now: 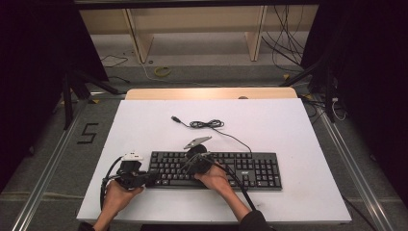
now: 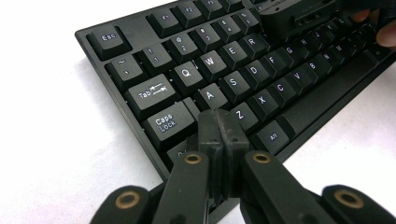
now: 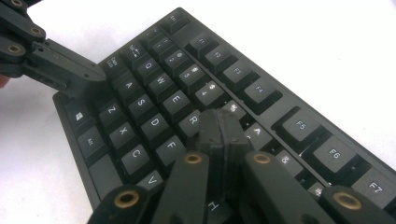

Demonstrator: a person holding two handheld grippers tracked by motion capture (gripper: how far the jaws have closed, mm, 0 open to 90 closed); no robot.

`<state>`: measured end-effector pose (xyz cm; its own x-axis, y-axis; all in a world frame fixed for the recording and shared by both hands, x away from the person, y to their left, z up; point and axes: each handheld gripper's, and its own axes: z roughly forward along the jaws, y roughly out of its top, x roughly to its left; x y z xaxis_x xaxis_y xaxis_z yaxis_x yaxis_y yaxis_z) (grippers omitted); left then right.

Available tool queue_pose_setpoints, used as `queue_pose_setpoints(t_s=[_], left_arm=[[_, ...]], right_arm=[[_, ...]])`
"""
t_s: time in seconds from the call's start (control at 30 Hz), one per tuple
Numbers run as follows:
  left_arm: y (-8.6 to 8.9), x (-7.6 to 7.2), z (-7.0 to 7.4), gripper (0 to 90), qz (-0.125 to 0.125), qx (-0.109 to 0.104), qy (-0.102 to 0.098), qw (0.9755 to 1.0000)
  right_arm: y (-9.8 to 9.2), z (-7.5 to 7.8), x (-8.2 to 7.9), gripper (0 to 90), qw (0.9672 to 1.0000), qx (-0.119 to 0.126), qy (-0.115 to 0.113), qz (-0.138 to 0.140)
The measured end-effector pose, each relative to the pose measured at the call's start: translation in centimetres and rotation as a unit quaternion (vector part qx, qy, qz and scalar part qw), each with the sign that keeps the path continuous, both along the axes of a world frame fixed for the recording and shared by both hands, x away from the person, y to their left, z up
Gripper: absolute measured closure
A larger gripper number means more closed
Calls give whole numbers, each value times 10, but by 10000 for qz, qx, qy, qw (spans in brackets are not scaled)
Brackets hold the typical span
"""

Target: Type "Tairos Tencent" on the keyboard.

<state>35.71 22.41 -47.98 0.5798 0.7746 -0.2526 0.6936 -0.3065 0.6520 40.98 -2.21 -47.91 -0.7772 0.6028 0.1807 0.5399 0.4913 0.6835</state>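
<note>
Both tongs pressed together: left tongs (image 2: 219,122) over matte black keyboard (image 2: 243,79) near Shift, right tongs (image 3: 219,125) probably touching T.

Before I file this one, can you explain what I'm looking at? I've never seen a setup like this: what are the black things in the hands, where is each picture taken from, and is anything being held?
A person sits at a white table and holds a hand-operated tool in each hand, each ending in a two-jaw gripper. The high view looks down from above the person's side: the left gripper is at the left end of a black keyboard, the right gripper over its letter keys. A loose black cable lies farther back on the table.

The other two pictures come from small cameras riding on the grippers. In the left gripper view, its jaws are closed together, tips by the Caps Lock and Z keys. In the right gripper view, closed tips sit near the R key.

Neither gripper holds anything; the closed tips seem to be used for pressing keys.
</note>
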Motion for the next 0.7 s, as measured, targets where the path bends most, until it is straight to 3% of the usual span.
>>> queue_pose_setpoints(t_s=[0.13,0.23,0.7], left_arm=[[0,0,2,885,-11,-106,-7,9999],[-2,-2,5,871,-24,-134,-110,9998],[-2,-2,9,753,-30,-336,-343,9988]], right_arm=[[-1,1,0,896,9999,98,50,-65],[-4,4,-2,845,9995,269,69,-115],[-24,19,-9,697,9984,543,-118,-104]])
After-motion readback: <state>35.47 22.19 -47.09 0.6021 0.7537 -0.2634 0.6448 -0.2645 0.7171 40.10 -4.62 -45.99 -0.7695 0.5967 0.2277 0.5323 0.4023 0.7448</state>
